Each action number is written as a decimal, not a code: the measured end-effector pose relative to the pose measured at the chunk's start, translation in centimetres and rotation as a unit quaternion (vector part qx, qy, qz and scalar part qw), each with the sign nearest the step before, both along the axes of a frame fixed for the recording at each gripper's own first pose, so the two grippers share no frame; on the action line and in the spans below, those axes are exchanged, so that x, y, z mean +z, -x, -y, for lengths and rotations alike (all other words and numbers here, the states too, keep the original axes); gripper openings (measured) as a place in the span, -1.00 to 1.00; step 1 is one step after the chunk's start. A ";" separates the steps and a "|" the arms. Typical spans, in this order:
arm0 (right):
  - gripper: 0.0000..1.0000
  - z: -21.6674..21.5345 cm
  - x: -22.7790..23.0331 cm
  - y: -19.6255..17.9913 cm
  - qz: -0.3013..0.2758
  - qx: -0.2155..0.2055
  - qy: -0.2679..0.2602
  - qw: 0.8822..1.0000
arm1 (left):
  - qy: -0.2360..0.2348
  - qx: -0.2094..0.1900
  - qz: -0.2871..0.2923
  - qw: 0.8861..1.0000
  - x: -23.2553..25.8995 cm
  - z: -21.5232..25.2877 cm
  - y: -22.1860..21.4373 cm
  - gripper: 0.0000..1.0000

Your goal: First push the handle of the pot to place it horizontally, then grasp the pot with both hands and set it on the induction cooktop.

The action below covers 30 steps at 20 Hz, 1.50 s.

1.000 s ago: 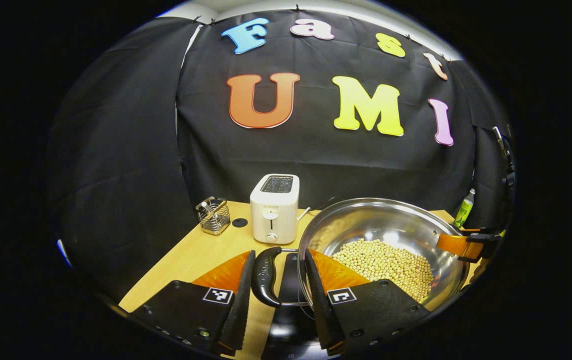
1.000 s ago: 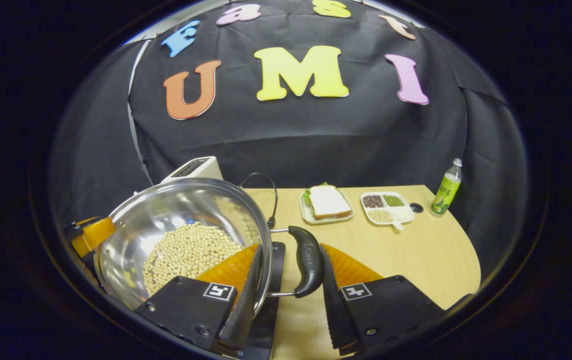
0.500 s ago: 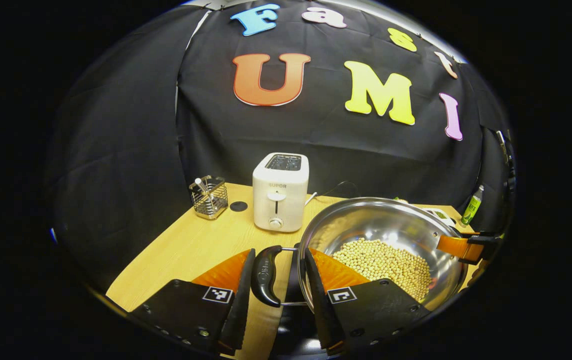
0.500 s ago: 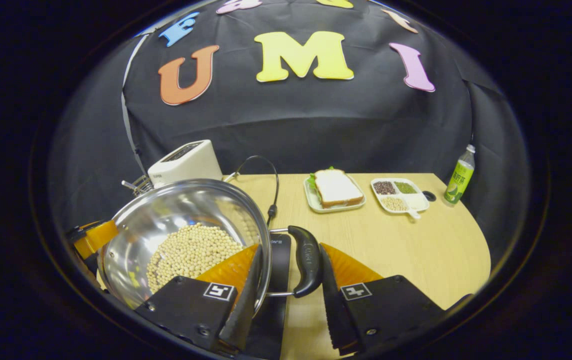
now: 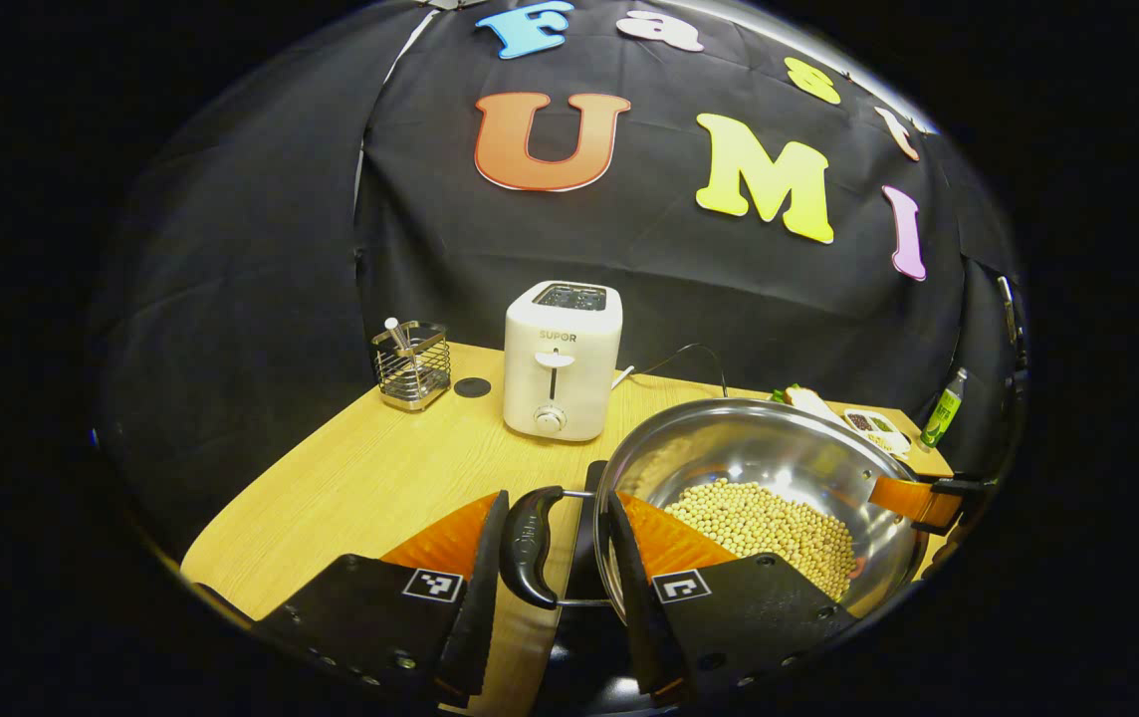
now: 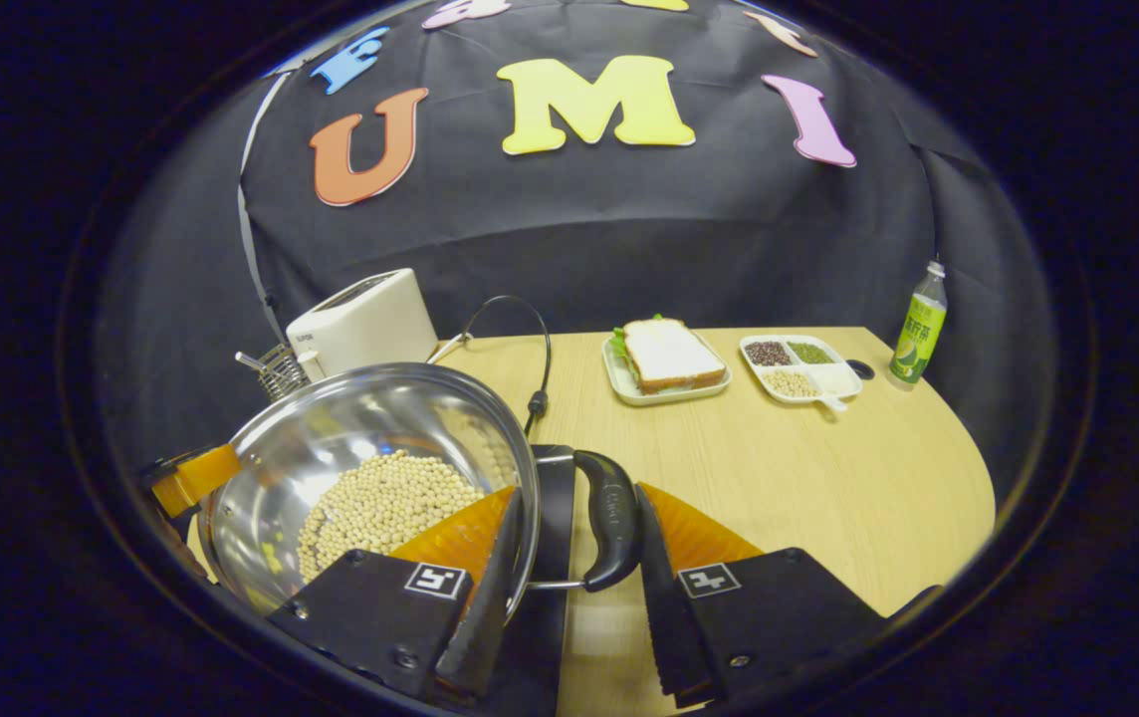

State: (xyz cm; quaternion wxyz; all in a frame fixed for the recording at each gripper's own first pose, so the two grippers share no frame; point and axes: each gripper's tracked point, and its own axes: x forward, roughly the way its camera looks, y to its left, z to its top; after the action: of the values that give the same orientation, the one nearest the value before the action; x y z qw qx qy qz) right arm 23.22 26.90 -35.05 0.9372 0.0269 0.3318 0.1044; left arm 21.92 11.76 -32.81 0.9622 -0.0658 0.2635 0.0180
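Note:
A steel pot [image 5: 729, 443] holding soybeans [image 5: 769, 523] hangs between both grippers. My left gripper [image 5: 558, 498] is shut across the pot's black left handle [image 5: 528, 548], one finger outside the handle and the other inside the pot's rim. My right gripper [image 6: 579, 493] grips the pot [image 6: 350, 428] the same way at its black right handle [image 6: 614, 533]. Each gripper also shows at the pot's far side: the right gripper [image 5: 913, 498] and the left gripper [image 6: 193, 478]. The black induction cooktop [image 6: 555, 478] lies under the pot, with the cooktop [image 5: 584, 637] mostly hidden by it.
On the wooden table, a white toaster [image 5: 560, 358] and a wire utensil holder [image 5: 412, 363] stand at the back left. A black cable [image 6: 530, 339] arcs behind the pot. A sandwich plate [image 6: 667, 360], a compartment dish [image 6: 798, 363] and a green bottle [image 6: 916, 324] sit at the back right.
Both grippers have moved together with the pot still held. The toaster and the things at the back now sit higher in both views, and more of the tabletop shows.

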 end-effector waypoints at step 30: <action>0.89 7.5 9.3 11.2 0.129 0.045 -0.043 0.990 | -0.048 0.007 0.087 0.995 10.0 3.5 11.4 0.89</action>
State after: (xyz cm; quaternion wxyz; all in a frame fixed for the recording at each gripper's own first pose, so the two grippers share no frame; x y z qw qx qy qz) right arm 11.98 19.36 -25.74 0.9644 0.0388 0.2042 0.1637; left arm 10.55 8.28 -22.79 0.9835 -0.0229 0.1770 0.0310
